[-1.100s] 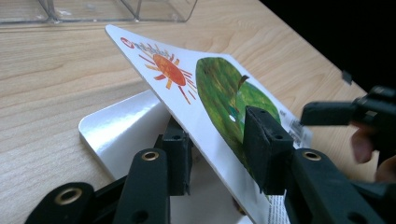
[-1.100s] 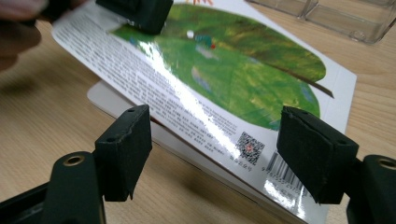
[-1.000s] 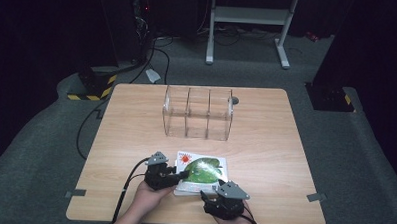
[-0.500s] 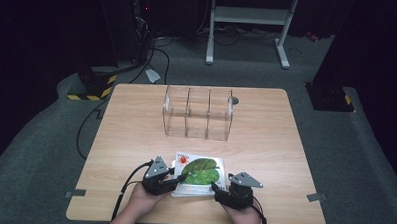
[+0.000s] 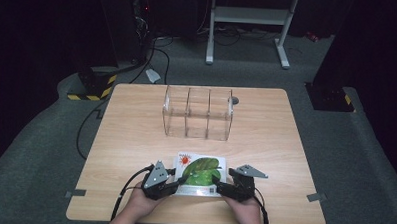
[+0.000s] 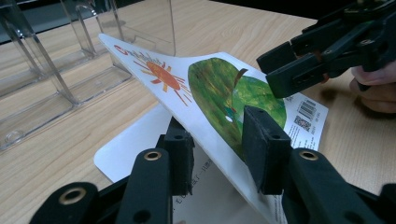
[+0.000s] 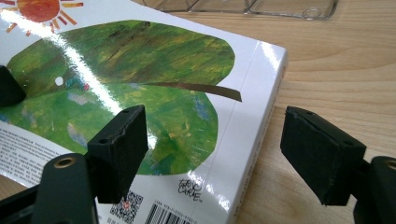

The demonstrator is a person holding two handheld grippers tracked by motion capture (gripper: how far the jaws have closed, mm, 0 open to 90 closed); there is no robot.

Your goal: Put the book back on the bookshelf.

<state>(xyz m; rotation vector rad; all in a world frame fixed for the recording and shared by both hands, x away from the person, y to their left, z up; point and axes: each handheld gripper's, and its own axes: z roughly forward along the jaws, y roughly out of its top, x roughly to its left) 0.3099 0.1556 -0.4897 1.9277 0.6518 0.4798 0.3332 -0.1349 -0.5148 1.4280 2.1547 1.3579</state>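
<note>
Left gripper (image 6: 217, 149) lifts book cover (image 6: 205, 88); right gripper (image 7: 219, 154) open.

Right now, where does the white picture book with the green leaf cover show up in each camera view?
High view: the white picture book with the green leaf cover lies at the table's near edge, between both grippers.
Left gripper view: centre, cover lifted and tilted.
Right gripper view: left and centre, its spine edge between the fingers.
Shared landmark: the clear plastic divided organizer beyond the book.
</note>
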